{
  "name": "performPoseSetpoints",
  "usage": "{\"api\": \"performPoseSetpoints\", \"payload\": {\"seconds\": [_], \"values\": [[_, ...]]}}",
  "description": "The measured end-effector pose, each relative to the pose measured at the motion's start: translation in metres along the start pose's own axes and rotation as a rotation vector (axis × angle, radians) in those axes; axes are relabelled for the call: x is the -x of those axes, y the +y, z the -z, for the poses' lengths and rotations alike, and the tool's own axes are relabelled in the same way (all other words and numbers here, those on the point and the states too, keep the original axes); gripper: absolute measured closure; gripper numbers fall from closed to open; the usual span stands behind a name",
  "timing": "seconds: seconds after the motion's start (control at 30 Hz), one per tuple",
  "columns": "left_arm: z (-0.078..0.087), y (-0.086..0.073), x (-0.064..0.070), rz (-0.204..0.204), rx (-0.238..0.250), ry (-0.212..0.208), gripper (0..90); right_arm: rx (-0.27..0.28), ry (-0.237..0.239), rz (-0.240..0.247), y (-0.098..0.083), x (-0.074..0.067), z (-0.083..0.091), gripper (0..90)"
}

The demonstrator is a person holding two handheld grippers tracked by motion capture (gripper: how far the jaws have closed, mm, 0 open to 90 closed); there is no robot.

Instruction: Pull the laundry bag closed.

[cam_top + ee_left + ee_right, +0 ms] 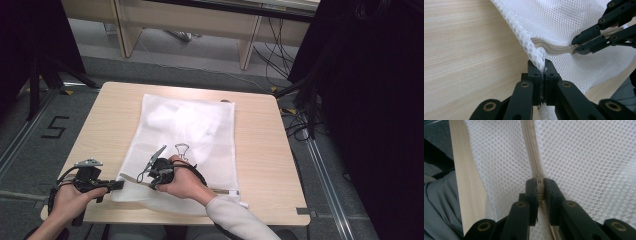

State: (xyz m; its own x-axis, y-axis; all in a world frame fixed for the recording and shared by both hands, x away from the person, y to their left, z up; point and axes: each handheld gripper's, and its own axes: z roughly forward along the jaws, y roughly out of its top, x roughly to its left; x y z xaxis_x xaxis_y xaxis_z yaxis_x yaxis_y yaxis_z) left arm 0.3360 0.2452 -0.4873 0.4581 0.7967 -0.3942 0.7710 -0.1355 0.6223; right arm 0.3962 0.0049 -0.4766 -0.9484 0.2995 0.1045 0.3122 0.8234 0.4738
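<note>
A white mesh laundry bag (pixel 185 135) lies flat on the wooden table (pixel 260 150), its zipper (pixel 222 190) running along the near edge. My left gripper (pixel 118 185) is shut on the bag's near left corner (pixel 539 60), at the table's front left. My right gripper (pixel 152 181) is shut on the zipper pull (pixel 539 181), a short way right of that corner. In the left gripper view the right gripper (pixel 576 47) holds the beige zipper tape (pixel 554 48). A pale garment shows faintly inside the bag.
A metal clip-like shape (pixel 182 149) lies on the bag beside my right hand. The table's front edge (pixel 280 220) is close to both hands. Black curtains (pixel 370 100) and cables (pixel 300 125) stand on the right, a desk frame (pixel 190 25) beyond.
</note>
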Motion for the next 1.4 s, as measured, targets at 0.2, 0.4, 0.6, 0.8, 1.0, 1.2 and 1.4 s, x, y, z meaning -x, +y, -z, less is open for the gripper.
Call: {"api": "performPoseSetpoints", "payload": {"seconds": [0.2,0.4,0.6,0.8,1.0,1.2,1.4], "values": [[0.000,0.000,0.000,-0.003,0.001,0.000,86.2,0.006,-0.001,-0.010,-0.003,0.001,0.004,82.8],[0.000,0.000,0.000,-0.001,0.000,0.007,86.2,-0.001,0.003,-0.008,-0.005,0.001,0.005,82.8],[0.000,0.000,0.001,0.009,0.009,-0.002,86.2,-0.001,0.004,-0.026,-0.010,0.004,0.007,82.7],[0.000,0.000,0.001,0.008,0.012,0.001,86.2,0.007,0.005,-0.025,-0.010,0.004,0.007,82.8],[0.001,0.000,-0.001,-0.018,-0.009,0.002,86.1,0.004,0.004,-0.026,-0.011,0.005,0.009,82.8],[0.001,0.000,0.000,-0.014,-0.001,0.006,86.2,-0.009,0.005,-0.016,-0.013,0.005,0.011,82.8],[0.000,0.000,0.000,0.007,0.014,0.000,86.1,-0.014,-0.007,-0.037,-0.017,0.007,0.013,82.8]]}}
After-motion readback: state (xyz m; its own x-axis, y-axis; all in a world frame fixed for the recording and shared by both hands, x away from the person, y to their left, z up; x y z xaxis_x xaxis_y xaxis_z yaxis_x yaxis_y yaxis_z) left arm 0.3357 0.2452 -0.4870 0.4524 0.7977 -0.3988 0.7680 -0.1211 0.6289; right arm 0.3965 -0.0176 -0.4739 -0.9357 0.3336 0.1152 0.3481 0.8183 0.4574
